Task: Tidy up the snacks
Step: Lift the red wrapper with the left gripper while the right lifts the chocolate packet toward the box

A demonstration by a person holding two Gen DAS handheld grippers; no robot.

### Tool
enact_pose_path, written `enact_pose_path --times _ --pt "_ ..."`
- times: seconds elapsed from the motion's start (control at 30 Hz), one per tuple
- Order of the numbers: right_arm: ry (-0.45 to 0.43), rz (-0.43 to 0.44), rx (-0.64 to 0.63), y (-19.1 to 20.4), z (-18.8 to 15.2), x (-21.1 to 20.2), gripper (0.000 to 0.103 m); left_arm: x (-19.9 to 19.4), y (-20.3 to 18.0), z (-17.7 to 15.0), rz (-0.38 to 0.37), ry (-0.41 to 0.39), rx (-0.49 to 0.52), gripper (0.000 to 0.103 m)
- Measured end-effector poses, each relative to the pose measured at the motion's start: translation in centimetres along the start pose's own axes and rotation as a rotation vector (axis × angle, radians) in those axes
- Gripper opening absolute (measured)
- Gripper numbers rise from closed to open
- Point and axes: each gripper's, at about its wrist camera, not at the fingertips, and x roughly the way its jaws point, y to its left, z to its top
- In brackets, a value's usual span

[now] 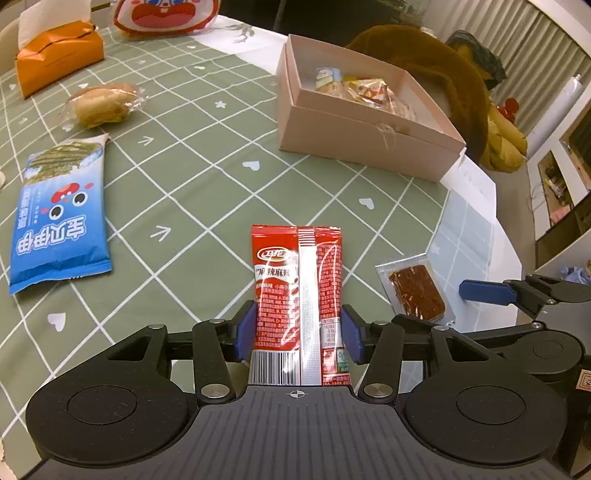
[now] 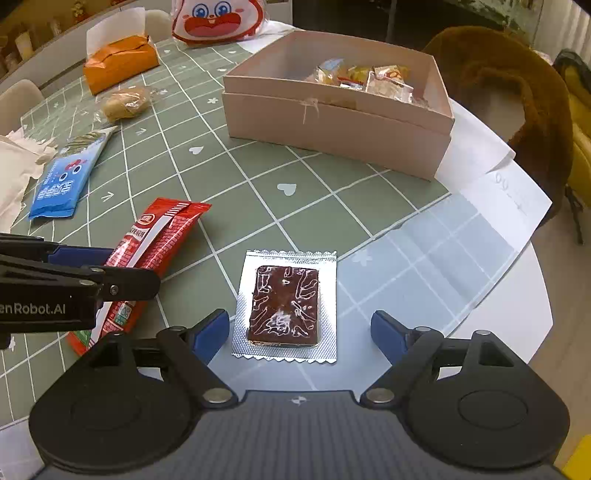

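**Two grippers, two packets at the near edge of the table**

I see the round table with its green, white-gridded cloth (image 1: 192, 177) filling both views. On its far right side stands the open pale pink cardboard box (image 2: 332, 122), with a few small wrapped snacks lying inside against its far wall. Behind it is a brown plush chair back (image 2: 517, 92). At the far left sits an orange tissue box (image 1: 59, 55), and beside it, further along the rim, a white pouch with a red cartoon face (image 2: 218, 18).

Next down in size, the blue seaweed-snack packet (image 1: 59, 218) lies flat on the left of the cloth, with a bun in clear wrap (image 1: 103, 105) beyond it.

My left gripper (image 1: 297, 334) has its blue pads pressed against both long edges of the red spicy-strip packet (image 1: 297, 280), which points forward along the fingers over the cloth, well short of the box. I read that as clamped on it.

My right gripper (image 2: 299, 334) stands with its fingers wide apart on either side of the clear and silver vacuum pouch holding a dark brown slab (image 2: 284, 306). The pouch lies flat near the table's edge, and neither pad touches it.
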Motion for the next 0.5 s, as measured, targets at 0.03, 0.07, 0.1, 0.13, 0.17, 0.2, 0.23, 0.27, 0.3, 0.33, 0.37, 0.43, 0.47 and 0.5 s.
enact_pose_path --times 0.03,0.07,0.1,0.13,0.17,0.2,0.23,0.27,0.3,0.33,0.37,0.43,0.47,0.5 --pt "-0.002 0.000 0.000 0.01 0.01 0.00 0.085 -0.03 0.07 -0.03 -0.002 -0.002 -0.004 0.054" --pt "-0.003 0.001 -0.002 0.04 0.04 0.01 0.085 -0.05 0.11 -0.05 -0.004 -0.003 -0.006 0.054" --pt "-0.003 0.003 -0.004 0.03 0.09 0.03 0.084 -0.06 0.14 -0.06 -0.006 -0.003 -0.007 0.054" --pt "-0.007 0.005 -0.006 0.07 0.17 -0.03 0.076 -0.05 0.15 -0.05 -0.007 -0.003 -0.007 0.054" --pt "-0.013 0.006 -0.010 0.14 0.26 -0.13 0.071 -0.05 0.16 -0.05 -0.007 -0.003 -0.007 0.054" --pt "-0.015 0.010 -0.017 0.23 0.48 -0.27 0.057 -0.05 0.16 -0.05 -0.006 -0.003 -0.008 0.054" --pt "-0.013 0.005 -0.021 0.28 0.67 -0.35 0.050 -0.04 0.15 -0.04 -0.004 -0.002 -0.007 0.054" --pt "-0.008 0.009 -0.018 0.25 0.87 -0.40 0.049 -0.04 0.12 -0.02 -0.002 -0.001 -0.005 0.054" --pt "-0.004 0.012 -0.014 0.18 0.96 -0.36 0.049 -0.04 0.07 -0.01 0.000 0.000 -0.003 0.054" --pt "-0.002 0.012 -0.007 0.07 0.99 -0.33 0.049 -0.04 0.04 -0.01 0.001 0.000 -0.001 0.054" --pt "-0.002 0.010 -0.003 -0.03 0.96 -0.33 0.049 -0.03 0.02 -0.02 0.001 -0.001 0.000 0.054" --pt "0.000 0.013 0.006 -0.22 0.87 -0.44 0.049 -0.04 0.05 -0.05 -0.002 -0.002 0.001 0.054" --pt "0.000 0.016 0.009 -0.28 0.82 -0.60 0.048 -0.03 0.07 -0.04 -0.003 -0.002 0.001 0.054" --pt "-0.001 0.021 0.013 -0.36 0.80 -0.79 0.048 -0.04 0.06 -0.05 -0.003 -0.002 0.001 0.054"
